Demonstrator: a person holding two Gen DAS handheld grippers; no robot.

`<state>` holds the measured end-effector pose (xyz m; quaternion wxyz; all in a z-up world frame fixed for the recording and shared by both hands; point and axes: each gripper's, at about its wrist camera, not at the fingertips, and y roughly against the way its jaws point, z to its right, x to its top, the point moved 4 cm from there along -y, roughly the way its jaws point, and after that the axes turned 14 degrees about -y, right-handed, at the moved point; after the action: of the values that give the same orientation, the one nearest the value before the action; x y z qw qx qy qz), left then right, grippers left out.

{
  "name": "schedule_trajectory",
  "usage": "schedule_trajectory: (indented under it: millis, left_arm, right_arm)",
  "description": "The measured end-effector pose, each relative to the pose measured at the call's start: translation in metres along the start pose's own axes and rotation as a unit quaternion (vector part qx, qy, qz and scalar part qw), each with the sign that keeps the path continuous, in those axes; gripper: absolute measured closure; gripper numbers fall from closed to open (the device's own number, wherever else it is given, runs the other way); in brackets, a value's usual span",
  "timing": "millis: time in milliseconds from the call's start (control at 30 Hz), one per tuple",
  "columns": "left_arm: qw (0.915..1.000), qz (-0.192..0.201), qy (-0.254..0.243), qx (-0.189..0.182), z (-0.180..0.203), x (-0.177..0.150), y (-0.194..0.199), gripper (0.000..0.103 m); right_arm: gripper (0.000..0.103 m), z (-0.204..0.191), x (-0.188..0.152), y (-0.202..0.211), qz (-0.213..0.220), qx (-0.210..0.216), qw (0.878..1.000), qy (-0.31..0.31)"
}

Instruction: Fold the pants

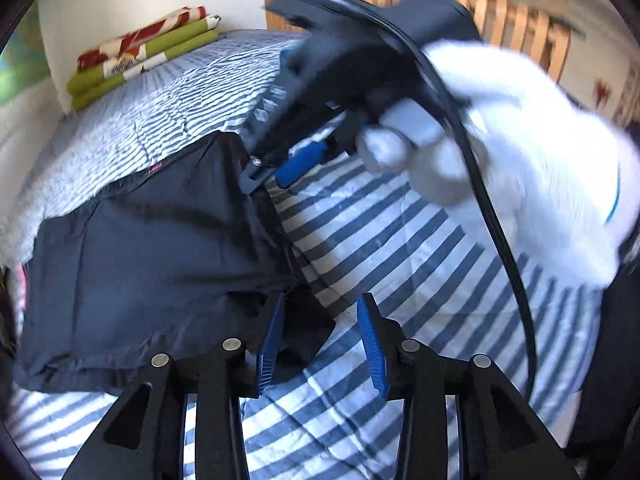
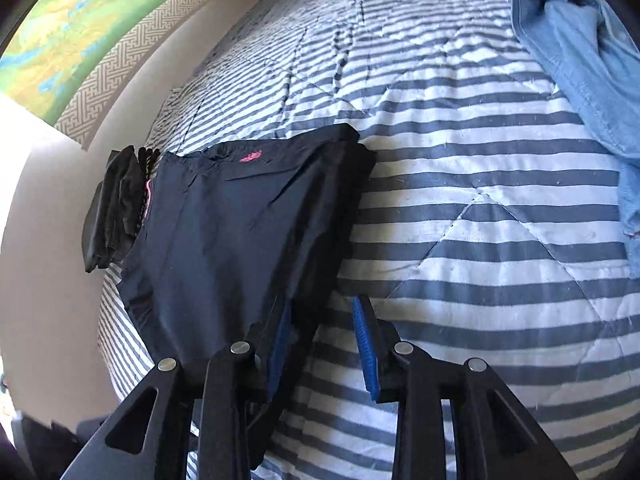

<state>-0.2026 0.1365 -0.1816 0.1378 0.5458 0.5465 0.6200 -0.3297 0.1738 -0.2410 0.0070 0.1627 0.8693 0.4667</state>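
Dark navy pants [image 1: 152,264] with a small pink logo lie folded on the striped bedspread [image 1: 400,248]. My left gripper [image 1: 322,298] stands open at the pants' near right corner. A flap of the cloth lies loose between its blue pads, which do not press on it. A white-gloved hand [image 1: 520,140] carries my right gripper [image 1: 266,182], which reaches down at the pants' far right corner. In the right wrist view the pants [image 2: 240,220] spread to the left. There the right gripper [image 2: 322,300] is open, its left finger against the cloth's edge and bare stripes under the gap.
A stack of folded black clothes [image 2: 112,208] sits at the bed's edge beside the pants. A light blue garment [image 2: 580,60] lies crumpled at the far right. A folded green and red blanket [image 1: 140,52] rests by the wall. A wooden slatted rail [image 1: 512,16] stands beyond the bed.
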Motion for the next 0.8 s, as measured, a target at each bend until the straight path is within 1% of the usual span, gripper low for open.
schedule_trajectory:
  millis: [100,167,200,267,300,367,433,500,533,567,600,667,733,800]
  left_arm:
    - [0.999,-0.015,-0.027,0.033,0.009,-0.001,-0.012,0.064]
    - [0.9976,-0.017,-0.037,0.055,0.01,-0.001,-0.017,0.077]
    - [0.9979,-0.014,-0.034,0.054,0.01,-0.004,-0.016,0.078]
    - [0.9979,-0.01,-0.03,0.057,0.009,-0.005,-0.014,0.088]
    - [0.9977,-0.007,-0.031,0.059,0.009,-0.006,-0.012,0.09]
    - [0.9984,-0.001,-0.021,0.053,0.003,-0.009,-0.007,0.094]
    - [0.999,0.006,-0.009,0.043,-0.006,-0.009,-0.003,0.095]
    - [0.9993,0.009,0.001,0.035,-0.007,-0.008,0.002,0.096]
    - [0.9995,0.012,0.006,0.03,-0.008,-0.009,0.004,0.097]
    - [0.9995,0.014,0.011,0.026,-0.009,-0.01,0.006,0.097]
    - [0.9995,0.017,0.013,0.023,-0.01,-0.01,0.009,0.097]
    - [0.9994,0.024,0.018,0.016,-0.011,-0.01,0.014,0.099]
    - [0.9991,0.028,0.032,0.002,-0.012,-0.011,0.017,0.1]
    - [0.9987,0.031,0.039,-0.005,-0.013,-0.012,0.018,0.1]
  right_arm:
    - [0.073,0.003,0.008,-0.002,-0.001,0.003,1.0,-0.002]
    - [0.073,0.008,0.016,-0.002,0.002,0.015,1.0,-0.012]
    - [0.073,0.011,0.019,-0.001,0.002,0.021,1.0,-0.018]
    - [0.073,0.016,0.029,-0.003,0.005,0.032,0.999,-0.033]
    - [0.073,0.018,0.034,-0.004,0.007,0.036,0.999,-0.039]
    - [0.073,0.017,0.042,-0.009,0.008,0.046,0.998,-0.048]
    - [0.073,0.013,0.05,-0.013,0.009,0.056,0.997,-0.054]
    - [0.073,0.011,0.057,-0.017,0.012,0.06,0.996,-0.065]
    - [0.077,0.009,0.059,-0.017,0.016,0.064,0.996,-0.066]
    - [0.089,0.007,0.06,-0.016,0.022,0.065,0.996,-0.062]
    - [0.092,0.004,0.06,-0.014,0.025,0.062,0.996,-0.055]
    - [0.097,-0.005,0.061,-0.012,0.04,0.041,0.998,-0.035]
    - [0.099,-0.017,0.064,-0.011,0.051,0.016,0.998,-0.014]
    - [0.099,-0.027,0.069,-0.011,0.064,0.001,0.998,0.0]
